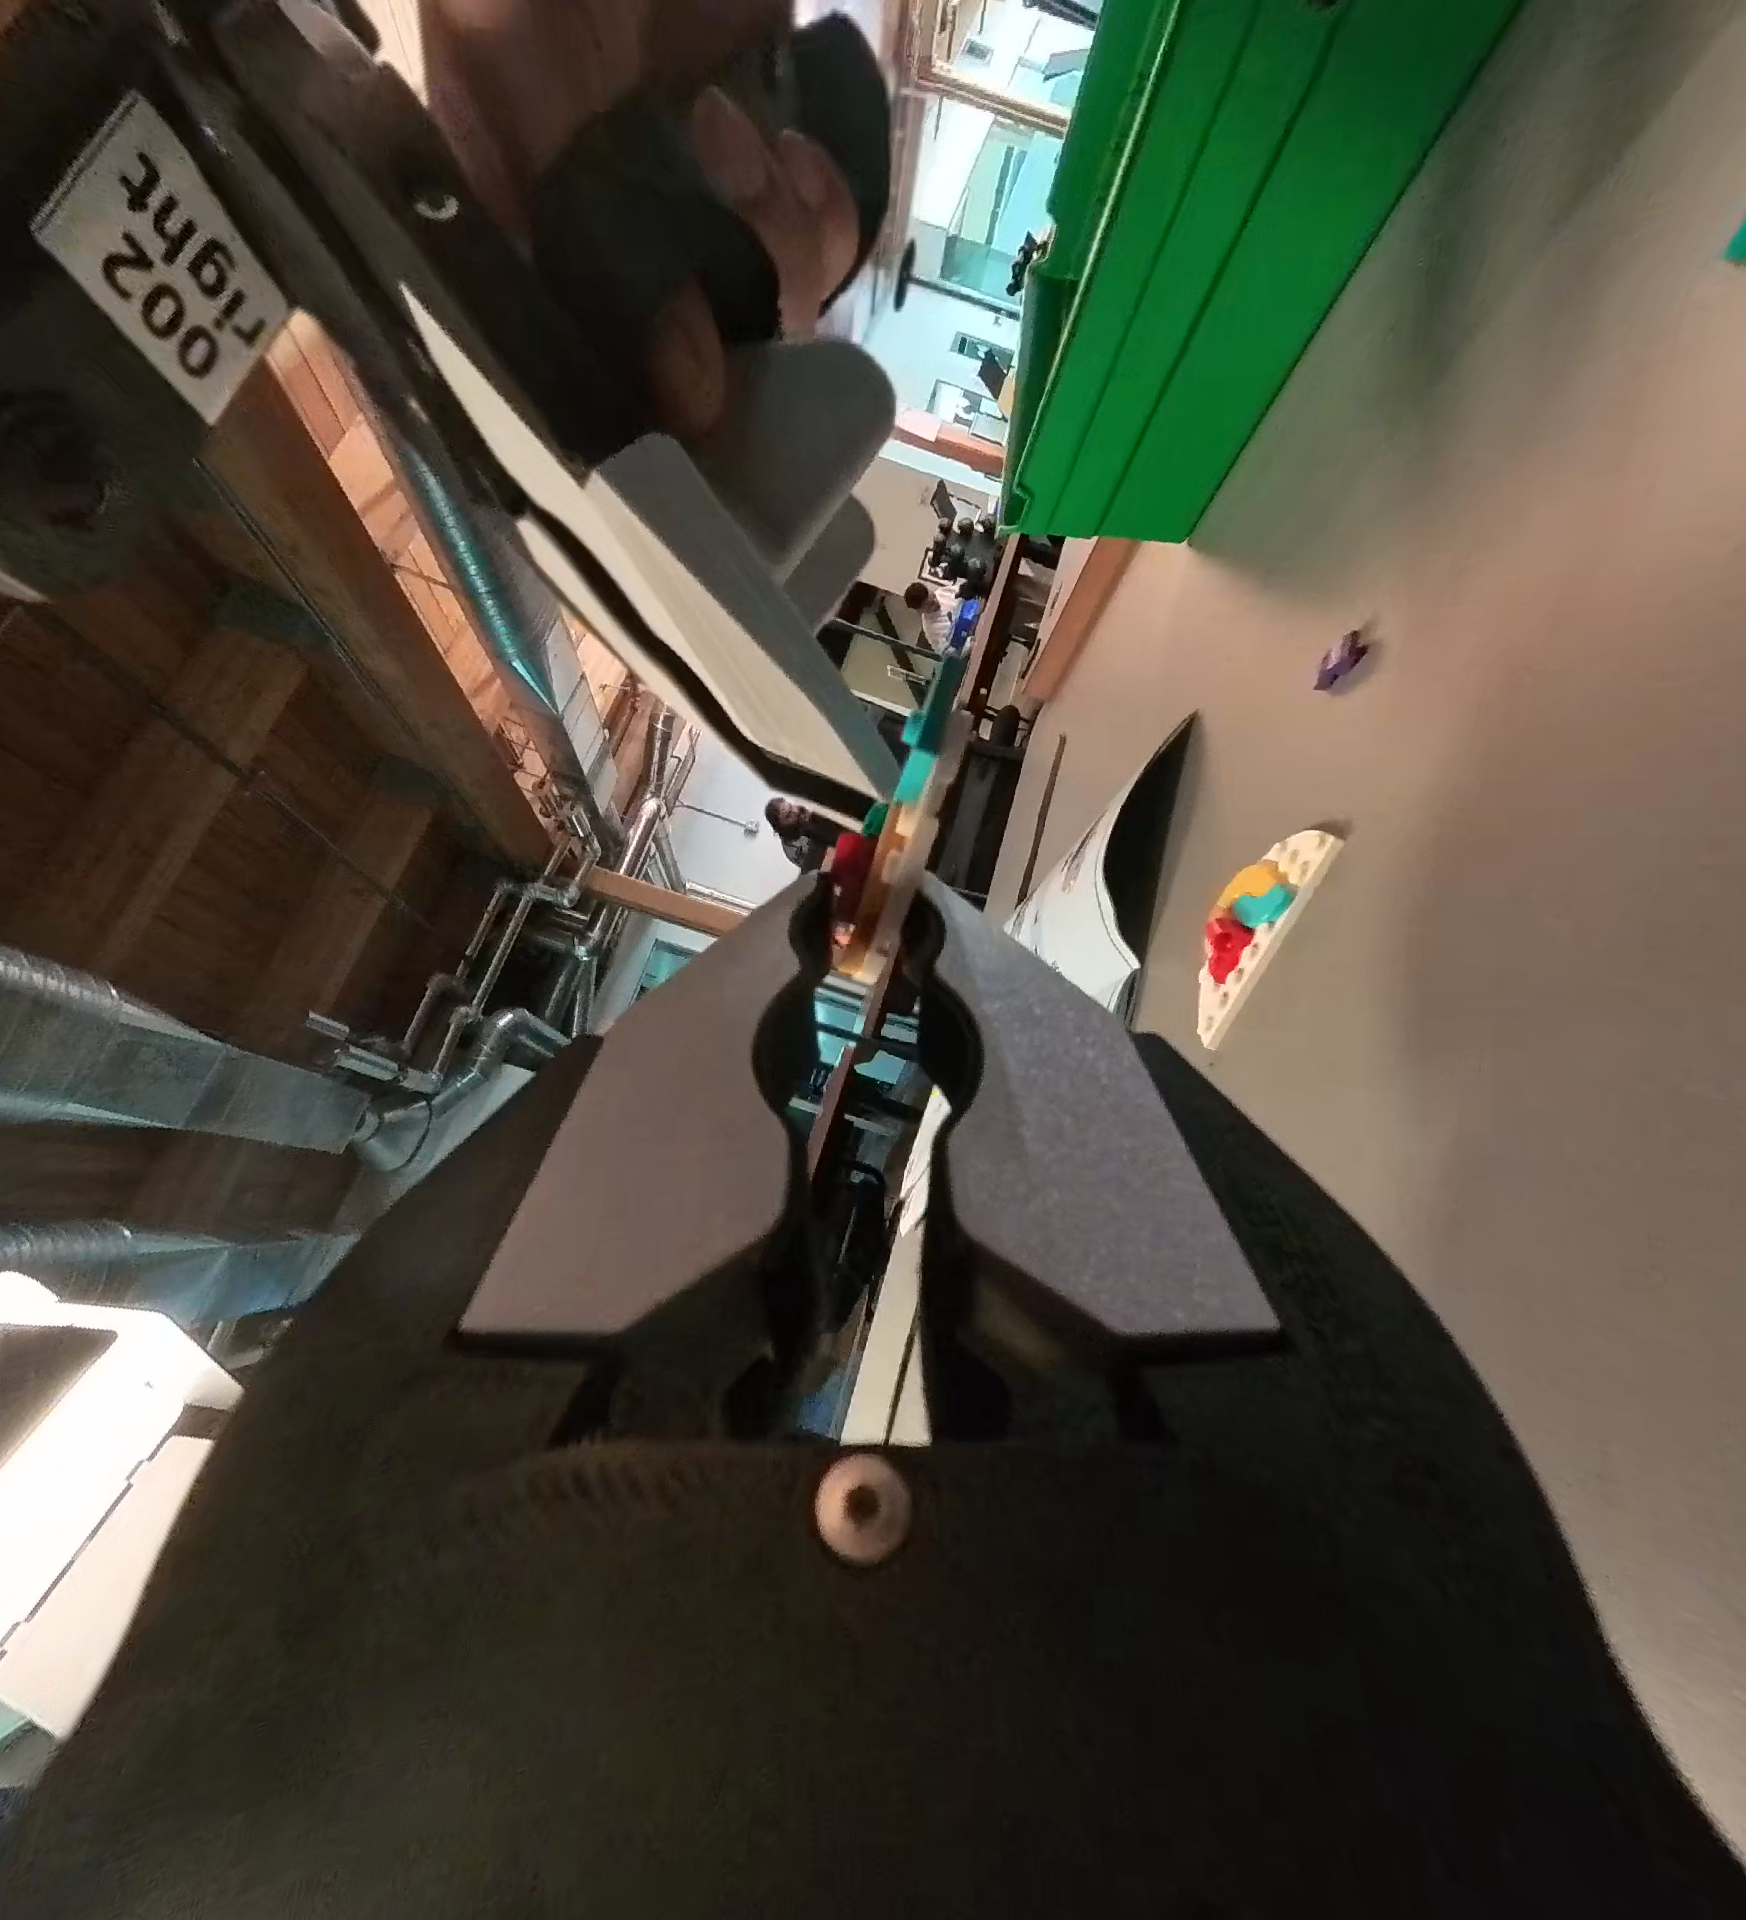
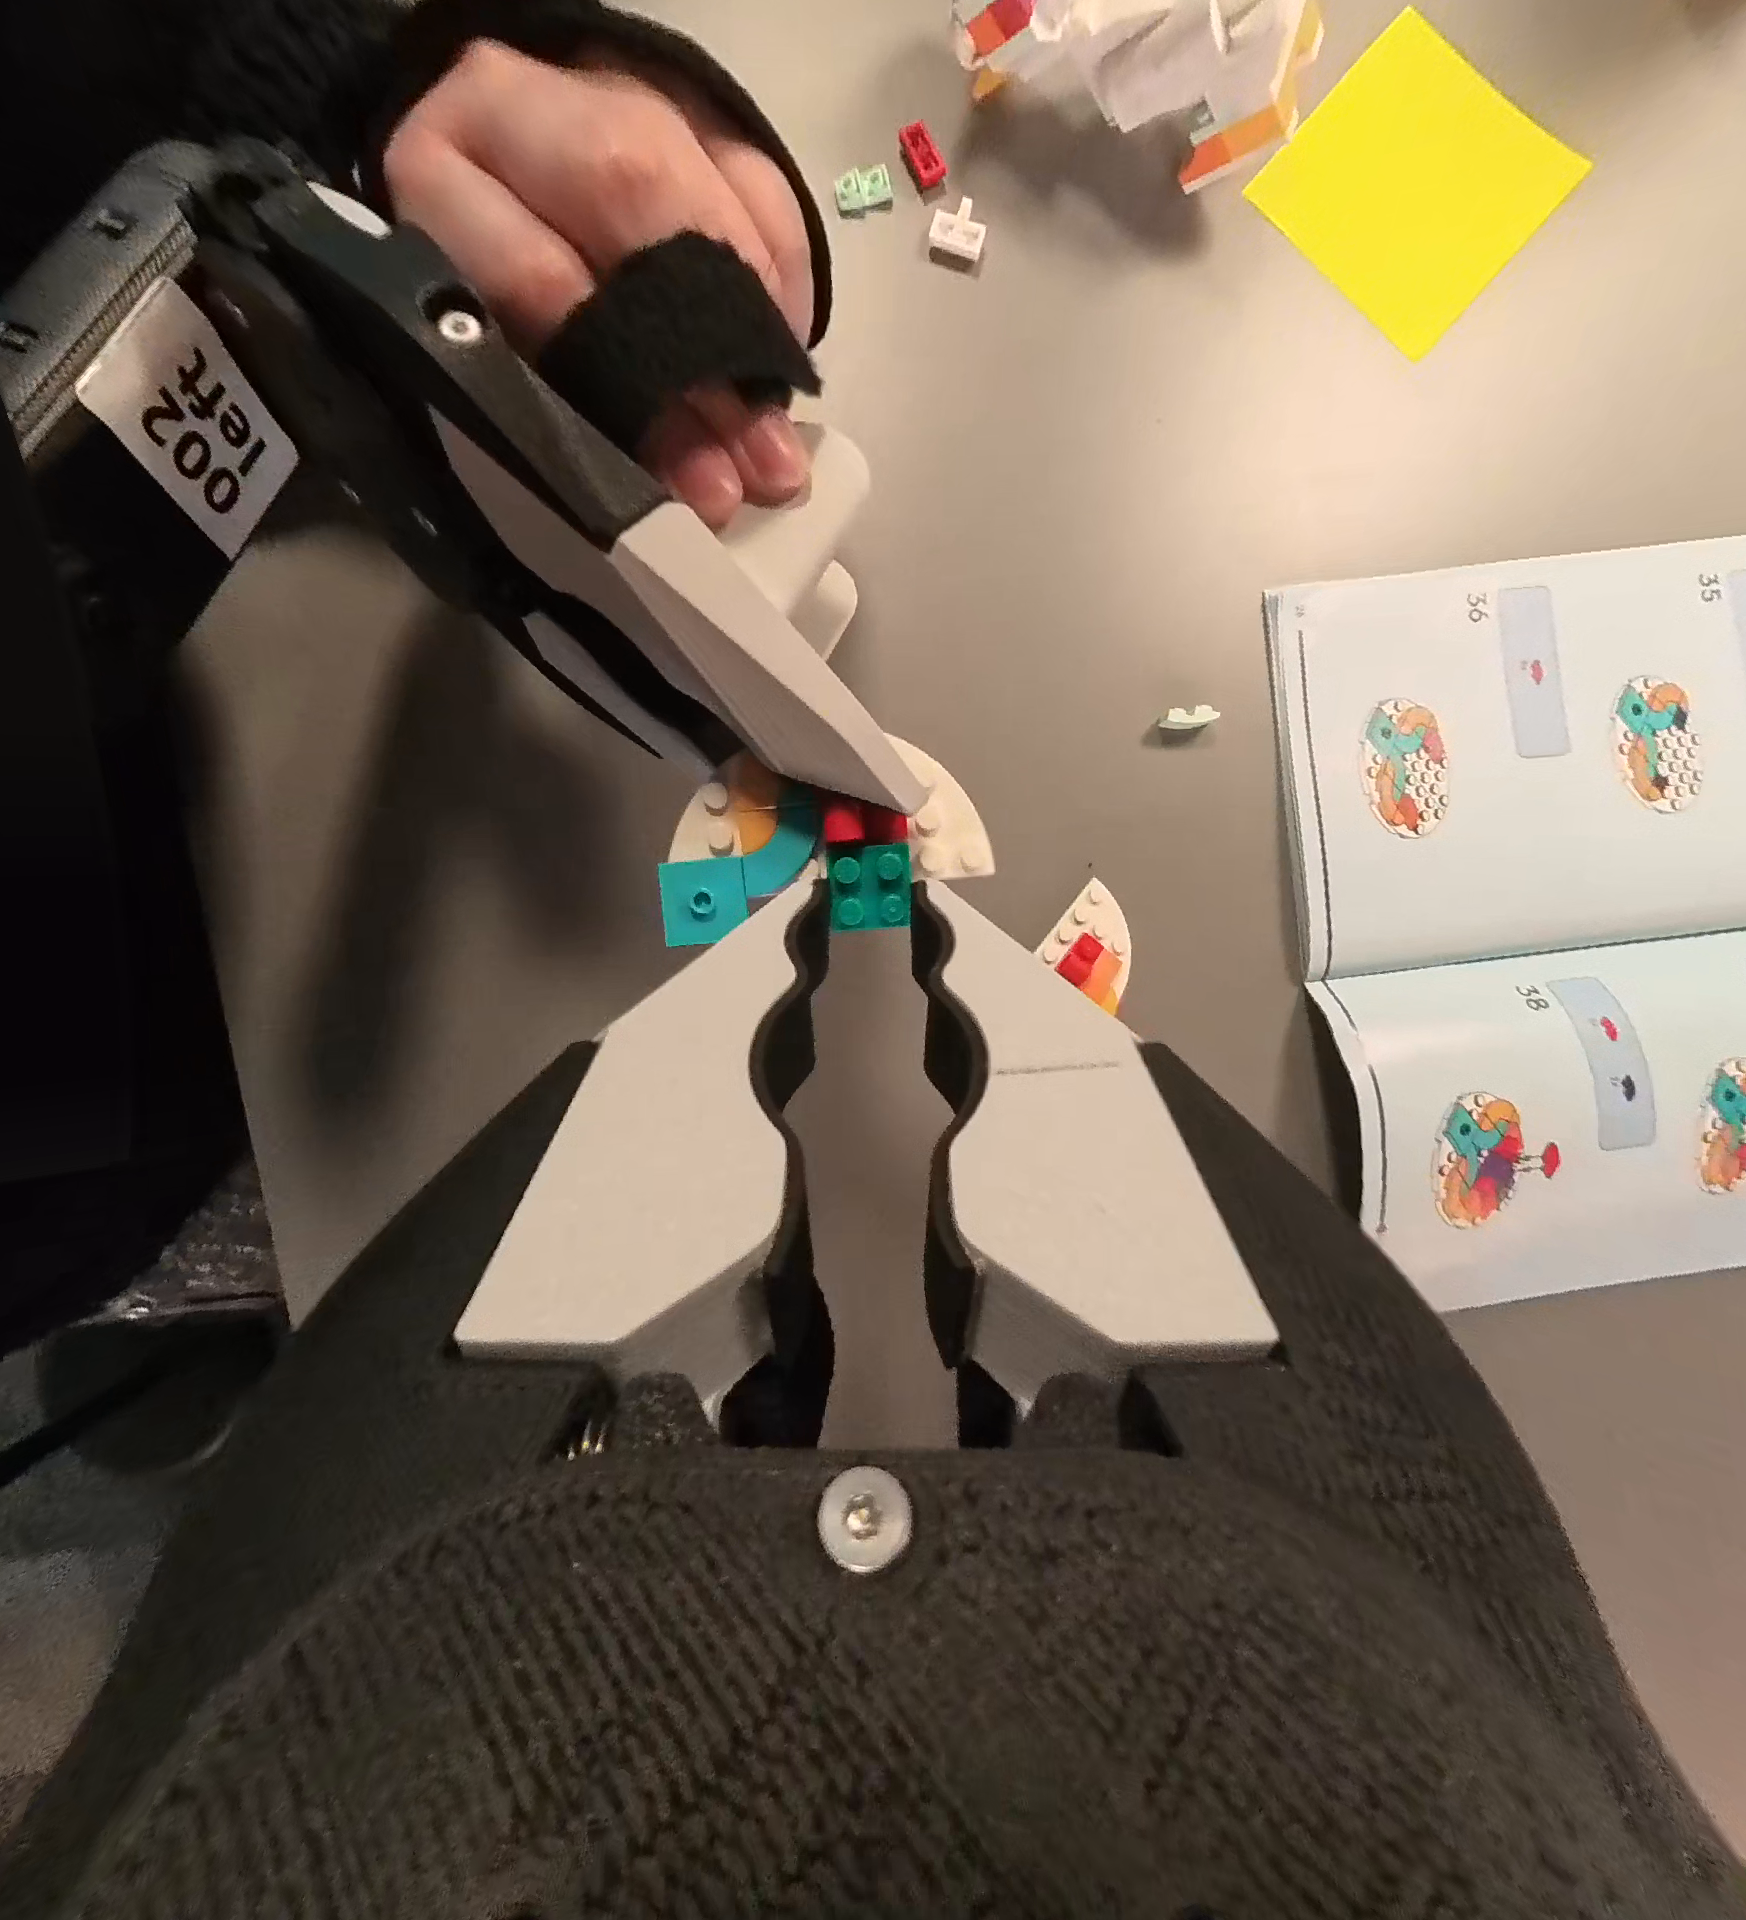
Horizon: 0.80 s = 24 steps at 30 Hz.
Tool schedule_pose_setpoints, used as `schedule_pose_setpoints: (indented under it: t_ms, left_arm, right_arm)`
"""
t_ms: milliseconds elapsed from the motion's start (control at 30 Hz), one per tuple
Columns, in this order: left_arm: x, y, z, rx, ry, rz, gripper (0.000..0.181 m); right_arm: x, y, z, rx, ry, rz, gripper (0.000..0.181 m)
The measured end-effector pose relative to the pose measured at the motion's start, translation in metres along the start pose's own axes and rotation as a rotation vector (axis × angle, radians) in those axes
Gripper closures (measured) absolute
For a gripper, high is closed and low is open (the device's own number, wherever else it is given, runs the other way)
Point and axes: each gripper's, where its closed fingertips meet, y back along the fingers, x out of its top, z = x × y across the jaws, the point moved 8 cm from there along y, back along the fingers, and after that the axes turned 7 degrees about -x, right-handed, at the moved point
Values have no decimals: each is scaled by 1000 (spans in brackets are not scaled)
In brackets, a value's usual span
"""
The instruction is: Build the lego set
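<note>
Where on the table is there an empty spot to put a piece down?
Bare grey table lies between the booklet, the yellow paper and the held lego plate, with only one small mint piece there. It is crowded at the top, around the loose bricks and torn bags.

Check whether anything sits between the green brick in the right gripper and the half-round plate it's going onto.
Nothing visible does. The right gripper holds the green brick at the half-round plate, beside the red pieces; the left gripper clamps the plate's edge.
</note>
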Motion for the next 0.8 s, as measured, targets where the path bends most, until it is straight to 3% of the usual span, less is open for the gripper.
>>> schedule_pose_setpoints:
  t_ms: [700,800]
  left_arm:
    - [-2,1,0,4,-12,-7,170]
    - [-5,0,1,-12,-16,-23,170]
  right_arm:
    - [1,5,1,-8,-9,3,168]
    - [-13,2,5,-70,-8,-76,168]
